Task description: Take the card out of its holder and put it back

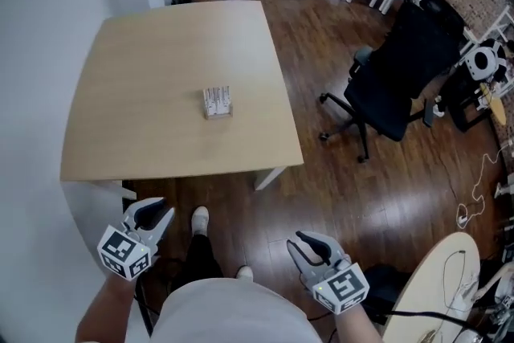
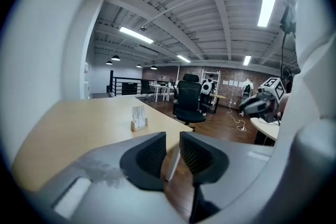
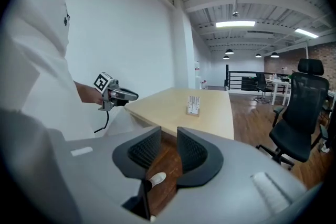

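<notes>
Pale table bears the holder with its card mid-surface; left gripper and right gripper hover off its near edge, jaws slightly parted, empty.

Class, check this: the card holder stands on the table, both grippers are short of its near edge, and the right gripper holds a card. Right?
No. The right gripper holds nothing: the right gripper view shows its jaws apart with nothing between them. The card holder stands on the table, and the left gripper too is short of its edge.
</notes>
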`<state>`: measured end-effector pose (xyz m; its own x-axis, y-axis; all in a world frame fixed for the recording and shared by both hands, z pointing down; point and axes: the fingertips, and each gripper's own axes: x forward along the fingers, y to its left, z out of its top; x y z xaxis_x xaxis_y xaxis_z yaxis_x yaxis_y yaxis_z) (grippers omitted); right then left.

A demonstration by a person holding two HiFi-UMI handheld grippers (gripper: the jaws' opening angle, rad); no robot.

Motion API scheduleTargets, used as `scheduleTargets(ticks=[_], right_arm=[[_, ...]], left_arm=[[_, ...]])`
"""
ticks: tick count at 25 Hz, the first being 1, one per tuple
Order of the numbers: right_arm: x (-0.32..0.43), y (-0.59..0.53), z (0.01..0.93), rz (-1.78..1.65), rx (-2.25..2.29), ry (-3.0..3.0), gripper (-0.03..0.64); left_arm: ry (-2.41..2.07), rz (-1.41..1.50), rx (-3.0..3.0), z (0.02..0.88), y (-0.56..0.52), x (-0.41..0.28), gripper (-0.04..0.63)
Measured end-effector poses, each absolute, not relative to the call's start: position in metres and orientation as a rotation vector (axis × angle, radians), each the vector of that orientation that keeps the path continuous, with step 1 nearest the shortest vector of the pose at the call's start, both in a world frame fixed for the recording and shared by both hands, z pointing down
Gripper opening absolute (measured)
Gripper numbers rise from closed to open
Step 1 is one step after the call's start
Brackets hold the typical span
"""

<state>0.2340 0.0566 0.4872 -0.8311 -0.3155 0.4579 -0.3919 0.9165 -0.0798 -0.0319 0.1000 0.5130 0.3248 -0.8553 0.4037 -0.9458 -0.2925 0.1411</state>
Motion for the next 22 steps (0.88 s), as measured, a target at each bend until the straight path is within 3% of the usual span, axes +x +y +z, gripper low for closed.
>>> scheduleTargets(ticks=[9, 22], right_arm=[[0.273, 0.126, 0.475, 0.204, 0.368, -2.678, 0.103], [0.283, 0.176, 0.469, 0.146, 0.313, -2.690, 0.094]], left_arm=[[-1.513, 0.350, 2.190, 0.505, 0.230, 0.079, 0.087], [-1.668, 0.271, 2.214, 0.466, 0.261, 0.084, 0.087]])
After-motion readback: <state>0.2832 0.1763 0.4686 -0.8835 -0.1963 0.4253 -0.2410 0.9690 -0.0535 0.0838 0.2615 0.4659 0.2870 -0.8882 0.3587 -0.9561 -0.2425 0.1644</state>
